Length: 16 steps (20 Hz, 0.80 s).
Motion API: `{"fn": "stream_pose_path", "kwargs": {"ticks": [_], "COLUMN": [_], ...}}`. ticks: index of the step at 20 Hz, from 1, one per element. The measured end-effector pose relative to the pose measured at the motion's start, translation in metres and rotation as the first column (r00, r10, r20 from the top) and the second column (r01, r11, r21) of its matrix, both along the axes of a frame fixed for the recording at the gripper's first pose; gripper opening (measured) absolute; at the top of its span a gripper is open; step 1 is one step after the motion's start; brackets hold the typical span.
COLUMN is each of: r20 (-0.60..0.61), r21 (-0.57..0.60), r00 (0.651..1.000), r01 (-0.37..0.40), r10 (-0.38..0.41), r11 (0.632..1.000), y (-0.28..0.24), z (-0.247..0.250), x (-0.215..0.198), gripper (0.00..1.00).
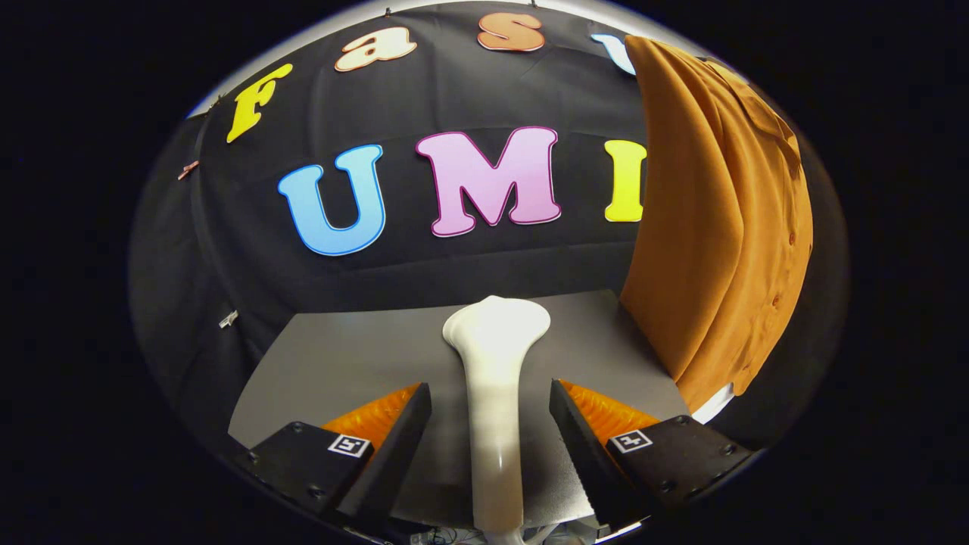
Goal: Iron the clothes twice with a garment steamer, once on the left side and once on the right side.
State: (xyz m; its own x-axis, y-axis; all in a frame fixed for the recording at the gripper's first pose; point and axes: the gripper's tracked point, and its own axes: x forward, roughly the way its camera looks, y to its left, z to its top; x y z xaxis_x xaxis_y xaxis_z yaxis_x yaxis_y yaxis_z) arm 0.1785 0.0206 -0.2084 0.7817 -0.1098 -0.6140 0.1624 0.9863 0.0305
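My tool sits wide, its fingers either side of the white garment steamer without touching its handle. The steamer lies on the grey table, head toward the far edge. The orange shirt hangs off the table's right edge, apparently unironed; both passes remain. No containers here.

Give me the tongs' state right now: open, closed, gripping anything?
Tongs: open, astride the white garment steamer, whose handle runs between the fingers with a visible gap on each side; not gripping it.
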Motion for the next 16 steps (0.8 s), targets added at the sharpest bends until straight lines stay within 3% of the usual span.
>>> {"fn": "stream_pose_path", "kwargs": {"ticks": [10,12,14,16], "r20": [-0.157,-0.173,-0.191,-0.199], "r21": [-0.055,-0.053,-0.047,-0.035], "r00": [0.987,0.985,0.982,0.98], "r01": [0.006,0.008,-0.003,-0.003], "r10": [-0.015,-0.017,-0.006,-0.004], "r11": [0.998,0.999,0.999,0.999], "y": [-0.003,-0.003,0.0,0.001], "z": [-0.043,-0.044,-0.046,-0.049], "x": [0.014,0.014,0.013,0.014], "gripper": [0.99,0.93,0.77,0.54]}}
